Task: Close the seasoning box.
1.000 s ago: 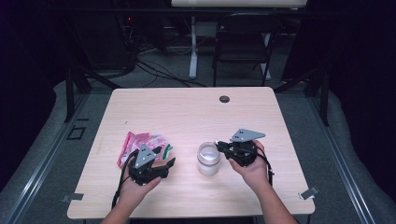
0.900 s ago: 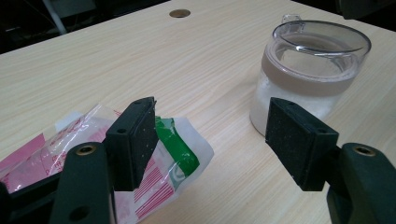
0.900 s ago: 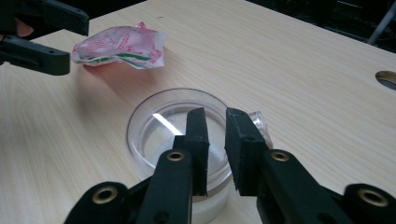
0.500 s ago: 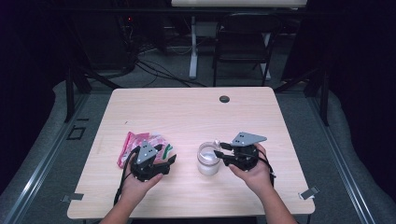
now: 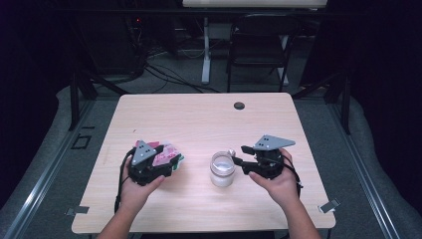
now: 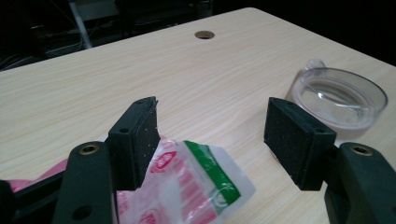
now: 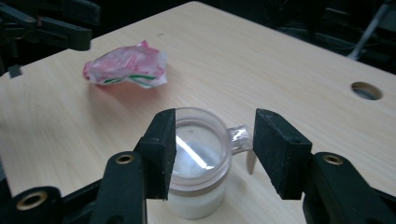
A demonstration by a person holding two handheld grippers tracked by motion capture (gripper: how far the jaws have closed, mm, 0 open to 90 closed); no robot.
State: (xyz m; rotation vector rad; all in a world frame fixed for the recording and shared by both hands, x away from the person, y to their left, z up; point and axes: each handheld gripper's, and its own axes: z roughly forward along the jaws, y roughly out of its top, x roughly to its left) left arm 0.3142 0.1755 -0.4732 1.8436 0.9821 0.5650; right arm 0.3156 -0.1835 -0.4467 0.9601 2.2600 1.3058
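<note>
The right gripper [image 7: 210, 154] has just been opening; its jaws stand apart above the clear jar [image 7: 198, 163], free of it. That view shows the jar's small tab. The left gripper [image 6: 210, 135] gapes over the pink packet [image 6: 187, 186], left of the jar on the table [image 5: 199, 119].

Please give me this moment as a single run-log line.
left gripper: open, above packet | right gripper: jaws just opened, around cup, pads clear | table: both resting
</note>
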